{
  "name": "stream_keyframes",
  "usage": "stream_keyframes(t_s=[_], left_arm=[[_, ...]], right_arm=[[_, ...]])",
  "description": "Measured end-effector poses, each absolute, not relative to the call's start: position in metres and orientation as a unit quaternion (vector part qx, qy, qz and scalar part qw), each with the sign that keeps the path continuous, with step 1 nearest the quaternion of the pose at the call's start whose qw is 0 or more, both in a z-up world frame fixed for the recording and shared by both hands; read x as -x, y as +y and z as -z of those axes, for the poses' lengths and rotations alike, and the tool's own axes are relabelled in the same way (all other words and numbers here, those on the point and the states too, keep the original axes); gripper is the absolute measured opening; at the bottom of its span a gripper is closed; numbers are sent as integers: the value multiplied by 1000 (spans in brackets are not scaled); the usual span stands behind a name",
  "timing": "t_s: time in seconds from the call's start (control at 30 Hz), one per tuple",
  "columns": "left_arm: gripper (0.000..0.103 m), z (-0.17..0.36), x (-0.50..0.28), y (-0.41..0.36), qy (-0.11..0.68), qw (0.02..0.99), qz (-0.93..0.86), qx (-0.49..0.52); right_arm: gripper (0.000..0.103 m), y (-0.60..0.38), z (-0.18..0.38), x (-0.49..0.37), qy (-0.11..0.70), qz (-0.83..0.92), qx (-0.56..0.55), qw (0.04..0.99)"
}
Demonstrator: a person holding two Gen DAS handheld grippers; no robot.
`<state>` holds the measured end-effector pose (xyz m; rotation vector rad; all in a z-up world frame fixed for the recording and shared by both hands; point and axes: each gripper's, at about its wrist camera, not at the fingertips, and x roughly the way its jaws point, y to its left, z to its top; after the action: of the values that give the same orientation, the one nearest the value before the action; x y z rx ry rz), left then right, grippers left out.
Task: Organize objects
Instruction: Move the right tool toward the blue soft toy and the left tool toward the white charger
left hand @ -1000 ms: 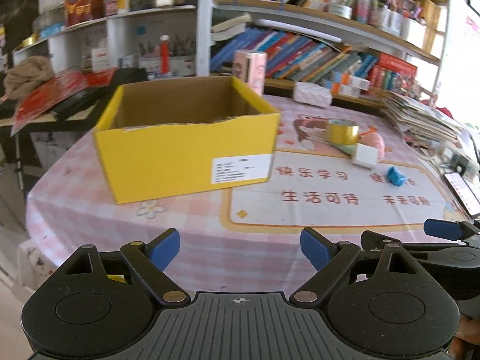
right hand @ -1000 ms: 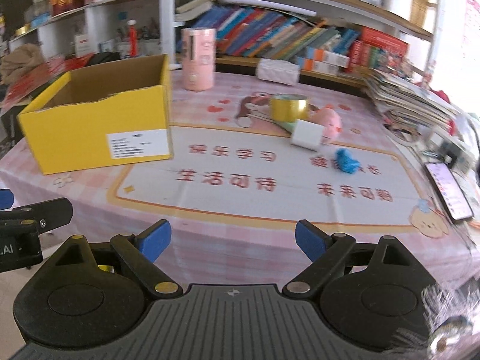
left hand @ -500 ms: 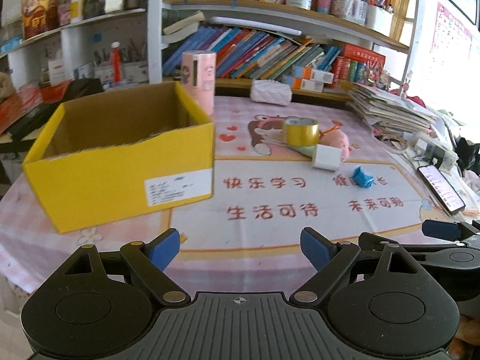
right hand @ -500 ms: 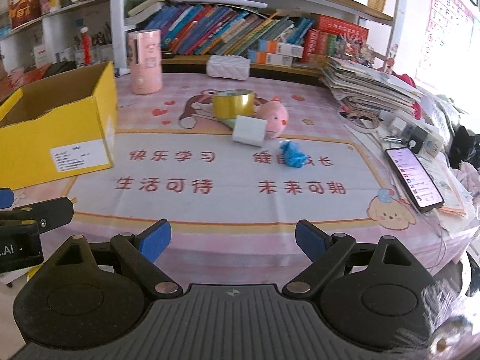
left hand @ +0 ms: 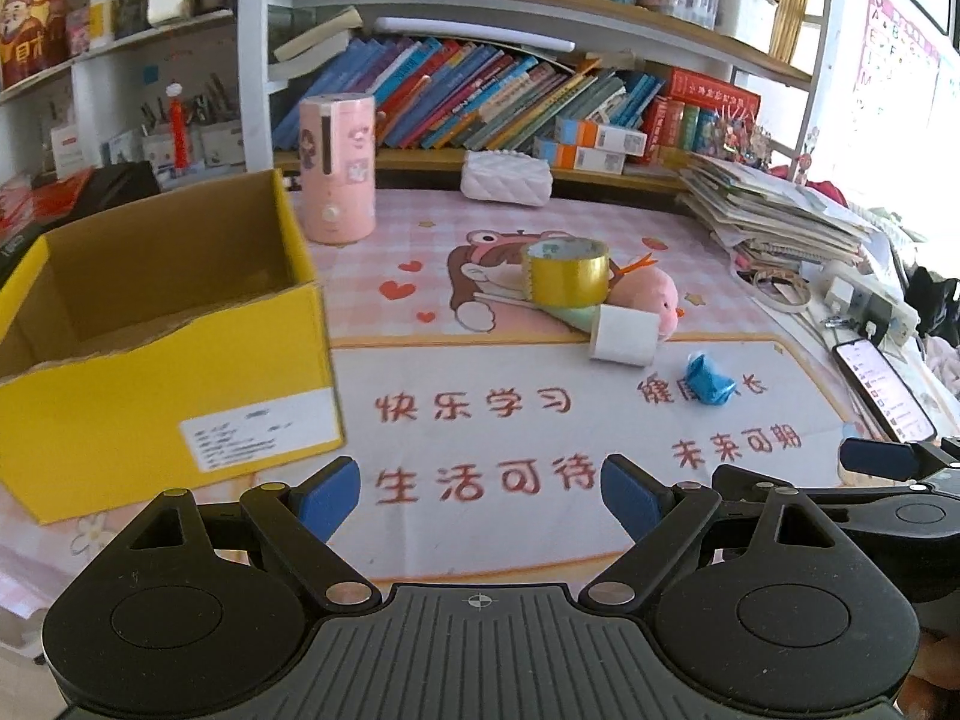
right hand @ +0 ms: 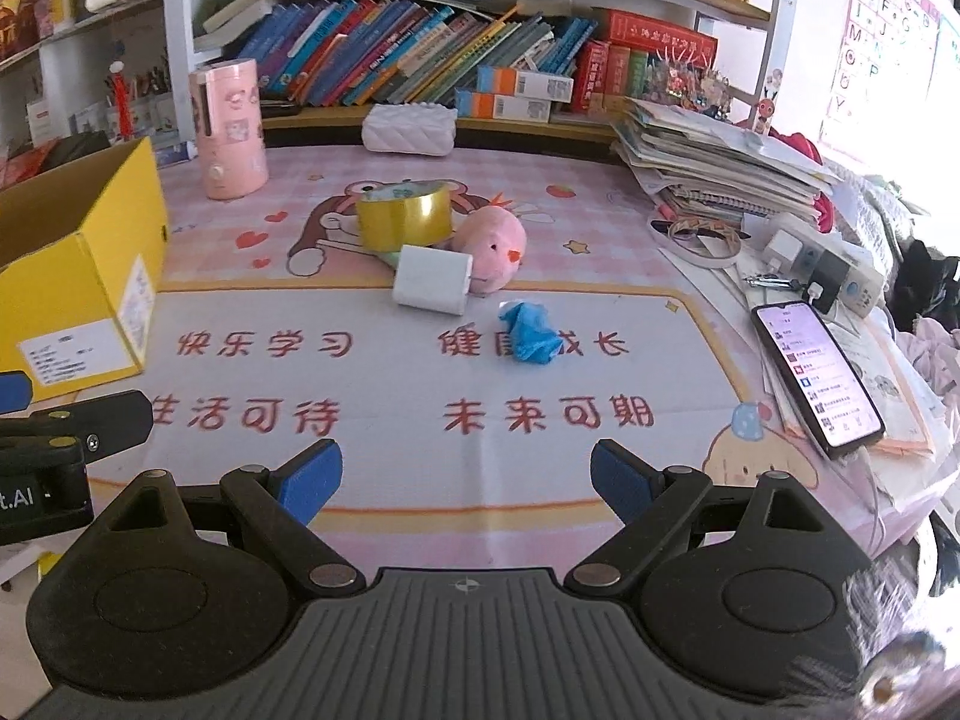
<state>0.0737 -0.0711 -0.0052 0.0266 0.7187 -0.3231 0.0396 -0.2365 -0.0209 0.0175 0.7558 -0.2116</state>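
The yellow cardboard box (left hand: 162, 354) stands open-topped on the left side of the table, a white label on its near wall; nothing can be made out inside it. To its right, around the middle of the table, lies a small cluster: a roll of gold tape (left hand: 565, 272) standing on its edge, a pink plush toy (left hand: 651, 299) just right of it and touching it, and a white rectangular block (left hand: 621, 335) lying against the near side of the plush. A crumpled blue piece (left hand: 708, 381) sits a little nearer and to the right, apart from the block.

Farther back, a pink cylindrical container (left hand: 338, 168) stands upright just beyond the box's far right corner, and a white quilted pouch (left hand: 507, 177) lies at the far edge. All rest on a pink checked tablecloth (right hand: 420, 420) printed with red Chinese characters. A phone (right hand: 816, 378) with its screen lit lies at the right edge, near a stack of papers (right hand: 714, 168).

The left gripper (left hand: 480, 489) hovers over the near edge, jaws spread wide with nothing between them. The right gripper (right hand: 467, 480) hangs beside it to the right, likewise spread and empty.
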Motion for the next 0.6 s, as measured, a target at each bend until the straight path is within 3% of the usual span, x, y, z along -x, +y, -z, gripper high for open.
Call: stream_keyframes(t_s=[0.6], left_arm=[[90,13,-127,-136,369,920,128,-5]], right_arm=[[86,-305,31,-112,391,65,2,918]])
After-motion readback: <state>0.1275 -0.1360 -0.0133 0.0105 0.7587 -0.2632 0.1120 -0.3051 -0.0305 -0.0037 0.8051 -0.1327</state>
